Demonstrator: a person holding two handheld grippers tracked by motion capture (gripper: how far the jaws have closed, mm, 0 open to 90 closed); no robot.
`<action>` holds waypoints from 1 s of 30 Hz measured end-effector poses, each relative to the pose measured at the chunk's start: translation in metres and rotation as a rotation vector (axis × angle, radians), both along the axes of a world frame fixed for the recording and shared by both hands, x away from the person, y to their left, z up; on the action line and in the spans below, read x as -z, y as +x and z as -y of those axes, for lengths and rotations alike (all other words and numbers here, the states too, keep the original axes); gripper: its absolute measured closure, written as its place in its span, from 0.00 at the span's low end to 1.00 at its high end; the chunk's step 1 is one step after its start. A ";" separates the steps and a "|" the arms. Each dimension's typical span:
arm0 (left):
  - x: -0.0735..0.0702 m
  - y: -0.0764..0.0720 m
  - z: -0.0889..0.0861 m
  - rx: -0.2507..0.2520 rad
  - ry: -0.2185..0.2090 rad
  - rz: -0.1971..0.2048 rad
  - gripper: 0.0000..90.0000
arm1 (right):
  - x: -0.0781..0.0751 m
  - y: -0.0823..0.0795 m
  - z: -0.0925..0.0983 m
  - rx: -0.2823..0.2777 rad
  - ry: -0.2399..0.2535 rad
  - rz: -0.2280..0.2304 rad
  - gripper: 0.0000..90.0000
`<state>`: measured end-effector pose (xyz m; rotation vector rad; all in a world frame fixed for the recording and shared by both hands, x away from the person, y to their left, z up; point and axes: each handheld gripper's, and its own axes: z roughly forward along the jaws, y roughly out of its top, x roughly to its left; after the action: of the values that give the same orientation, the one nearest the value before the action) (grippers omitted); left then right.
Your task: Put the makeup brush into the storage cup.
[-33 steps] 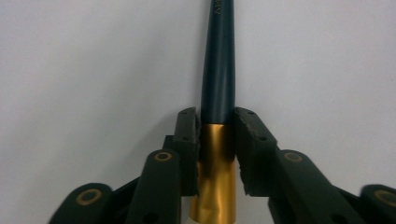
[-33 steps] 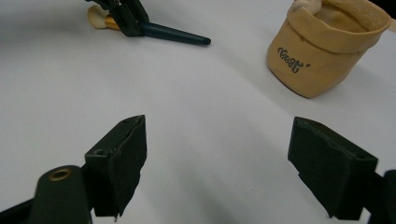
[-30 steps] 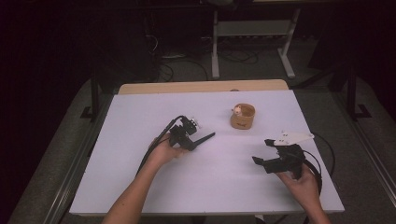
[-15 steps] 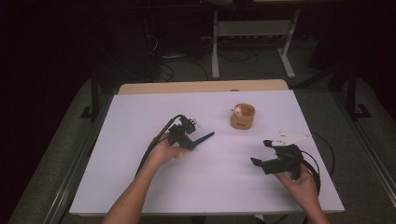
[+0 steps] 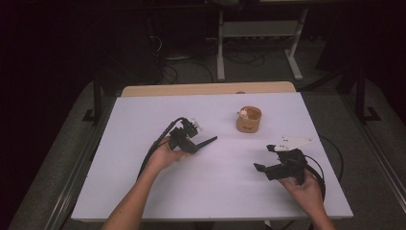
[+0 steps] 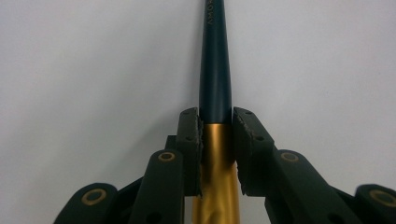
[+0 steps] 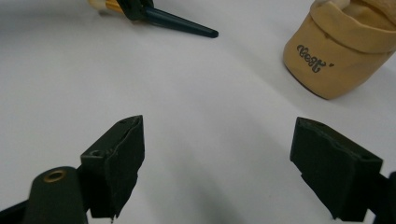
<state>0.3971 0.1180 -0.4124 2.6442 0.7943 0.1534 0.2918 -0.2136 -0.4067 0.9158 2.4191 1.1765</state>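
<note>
Carefully now: left gripper (image 6: 216, 140) clamped on brush (image 6: 215, 70); right gripper (image 7: 217, 163) spread, empty; carry toward cup (image 5: 249, 119), tilting handle-first.

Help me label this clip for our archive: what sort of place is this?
Probably a lab or recording workspace, not a home: a bare white table on a metal frame, cables on the dark floor behind it, and a person working handheld grippers, left and right.

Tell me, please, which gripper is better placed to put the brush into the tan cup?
Left. The left gripper is shut on the brush, whose dark handle points toward the tan cup. The right gripper stands open and empty above the table, nearer the person.
</note>
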 end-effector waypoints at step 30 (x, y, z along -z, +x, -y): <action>-0.035 -0.030 -0.021 0.070 -0.052 0.036 0.81 | -0.029 0.010 -0.030 -0.156 -0.043 -0.020 0.17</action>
<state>0.3668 0.1390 -0.3771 2.6089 0.6846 0.1591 0.3020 -0.1841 -0.3776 0.7408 2.5602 1.1674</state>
